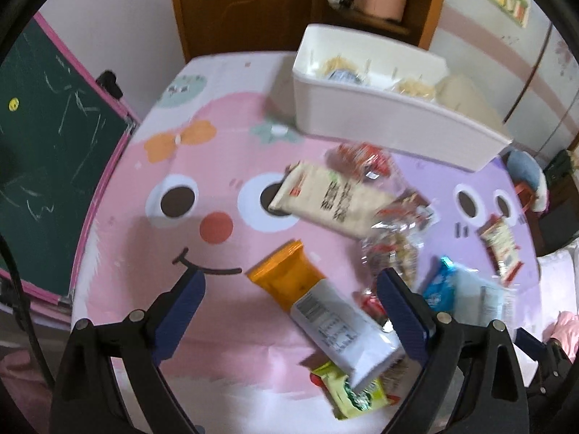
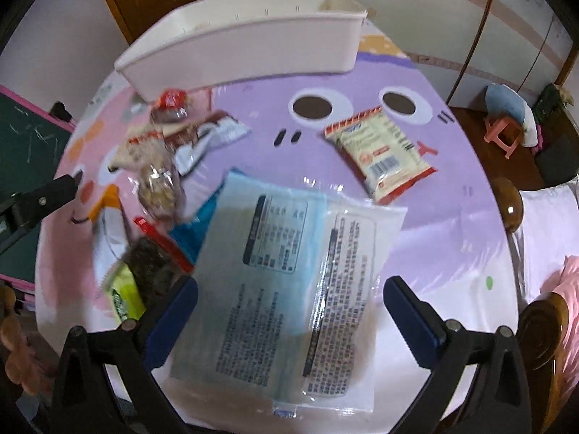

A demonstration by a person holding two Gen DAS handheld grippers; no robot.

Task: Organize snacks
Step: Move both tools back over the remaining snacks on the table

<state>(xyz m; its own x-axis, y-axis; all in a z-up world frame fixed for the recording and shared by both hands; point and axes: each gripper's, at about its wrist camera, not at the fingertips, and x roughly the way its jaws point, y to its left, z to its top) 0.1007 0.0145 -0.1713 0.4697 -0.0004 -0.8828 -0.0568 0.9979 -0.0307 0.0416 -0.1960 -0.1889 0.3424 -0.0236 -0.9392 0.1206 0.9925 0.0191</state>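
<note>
Several snack packets lie on a round table with a pink and purple cartoon cloth. My left gripper is open, its fingers either side of an orange and white packet; a green packet lies under its near end. A beige packet and clear bags of nuts lie beyond. My right gripper is open over a large pale blue flat packet. A red-edged beige packet lies further right. A white bin stands at the back, also in the right wrist view, with some snacks inside.
A green chalkboard leans left of the table. A wooden door and shelf stand behind. A wooden chair and a bed with pink bedding are to the right, with a pink stool beyond.
</note>
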